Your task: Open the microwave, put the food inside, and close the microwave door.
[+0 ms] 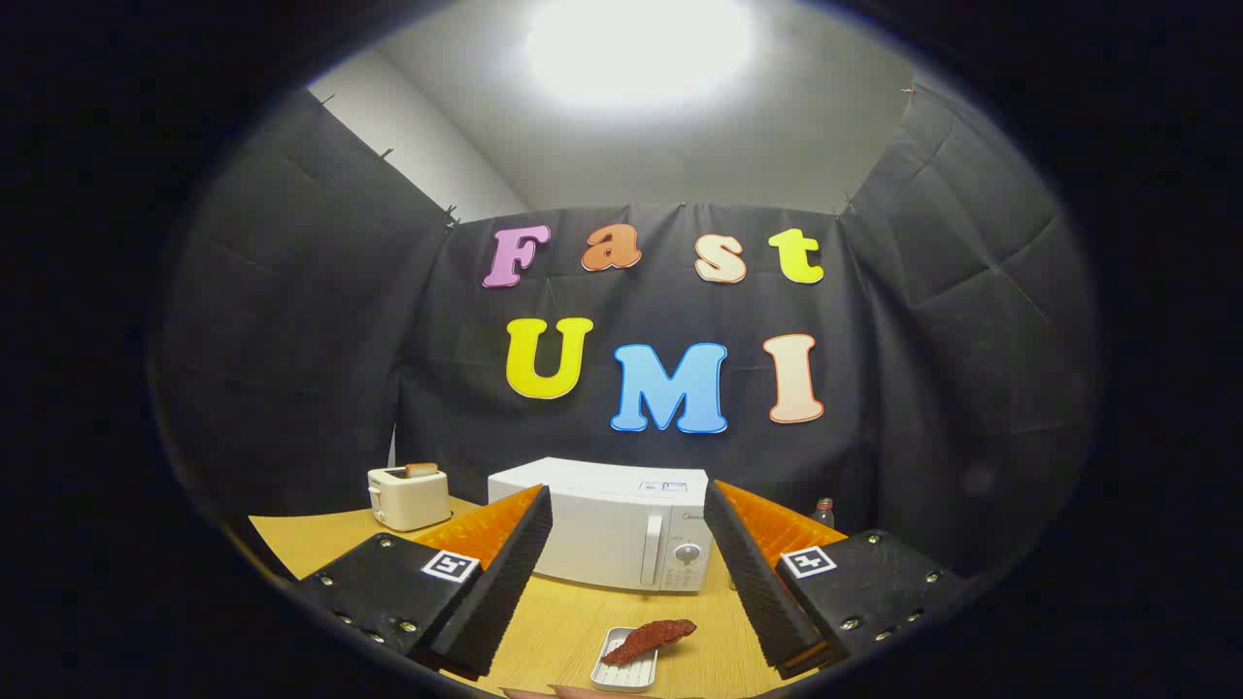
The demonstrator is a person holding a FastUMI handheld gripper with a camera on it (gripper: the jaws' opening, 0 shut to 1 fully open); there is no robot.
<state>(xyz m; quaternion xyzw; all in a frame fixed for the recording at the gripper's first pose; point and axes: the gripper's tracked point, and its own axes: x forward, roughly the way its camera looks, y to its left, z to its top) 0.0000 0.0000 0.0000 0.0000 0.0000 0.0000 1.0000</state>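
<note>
A white microwave [612, 524] stands on the wooden table [563, 621] beyond my fingers, its door shut, with a vertical handle [652, 549] and a round dial [688, 554] on its right side. A reddish-brown piece of food [649, 641] lies on a small white tray [623, 672] close to me, between the two fingers and slightly right of centre. My gripper [629, 505] is open wide, with nothing between the fingers; the microwave shows through the gap.
A cream toaster [409, 497] with a slice of bread in it sits at the table's back left. A small bottle [824, 512] stands right of the microwave, behind the right finger. Black cloth walls close the booth.
</note>
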